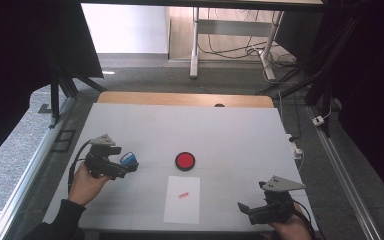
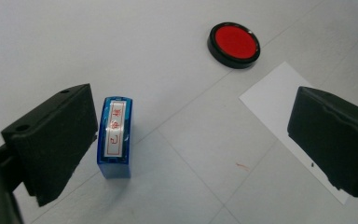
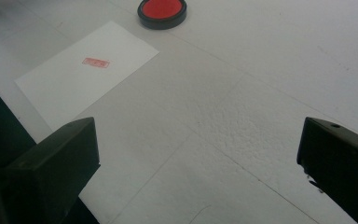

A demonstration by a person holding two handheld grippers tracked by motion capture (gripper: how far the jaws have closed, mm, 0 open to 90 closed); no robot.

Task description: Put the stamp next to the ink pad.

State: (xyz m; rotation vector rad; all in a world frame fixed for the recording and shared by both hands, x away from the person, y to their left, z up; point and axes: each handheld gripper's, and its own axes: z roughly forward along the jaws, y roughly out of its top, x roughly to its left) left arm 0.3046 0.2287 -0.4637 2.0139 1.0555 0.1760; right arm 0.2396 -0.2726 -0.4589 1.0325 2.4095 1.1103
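Observation:
A blue self-inking stamp (image 2: 115, 135) with a white label in red characters stands on the white table, close against the left jaw of my left gripper (image 2: 191, 126). Its jaws stand wide apart, so the stamp is not clamped. From the high view the stamp (image 1: 129, 160) sits at the tip of the left gripper (image 1: 125, 167). A round red ink pad (image 1: 185, 160) in a black case lies at mid-table. A white sheet (image 1: 182, 199) bearing a small red imprint (image 1: 182, 195) lies in front of it. My right gripper (image 1: 245, 210) is open and holds nothing, near the front right edge.
The white table (image 1: 220, 130) has a wooden strip along its far edge. Desk legs and cables stand on the floor beyond it. In the right gripper view, the sheet (image 3: 84, 70) and ink pad (image 3: 162, 10) lie ahead to the left of the right gripper (image 3: 196, 154).

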